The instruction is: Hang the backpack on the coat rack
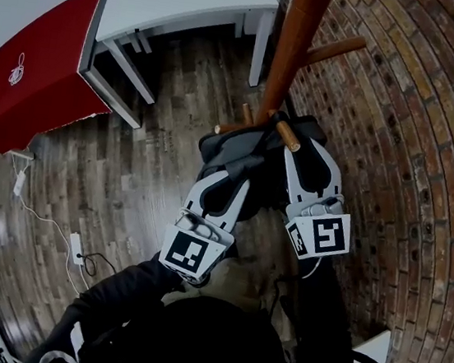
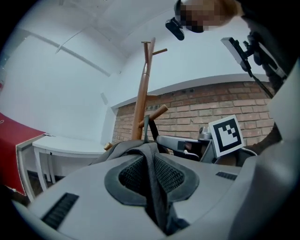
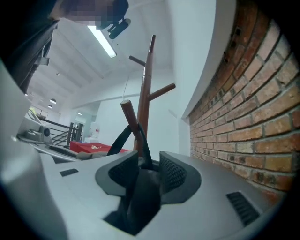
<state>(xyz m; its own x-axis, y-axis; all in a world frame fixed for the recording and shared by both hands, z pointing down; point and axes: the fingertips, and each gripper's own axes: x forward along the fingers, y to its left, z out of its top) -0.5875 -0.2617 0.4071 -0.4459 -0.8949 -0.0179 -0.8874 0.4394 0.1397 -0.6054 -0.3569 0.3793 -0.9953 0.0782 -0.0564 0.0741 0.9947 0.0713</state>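
Brick wall [image 1: 418,119] right of rack [image 1: 295,28]; red table [image 1: 47,70] and white table [image 1: 184,1] left of it, well apart. Backpack [image 1: 239,149] sits against the rack post, just below the low pegs. Its top loop [image 3: 140,140] is hooked over one peg [image 3: 130,117]. Left gripper [image 1: 241,168], left of rack, is clamped tight on a backpack strap [image 2: 152,173]. Right gripper [image 1: 297,151], at the peg, has its jaws apart; the loop runs between the pads and is not pinched.

Dark backpack [image 1: 225,148] against wooden coat rack [image 1: 288,52], left gripper [image 1: 238,176] and right gripper [image 1: 295,159] at it
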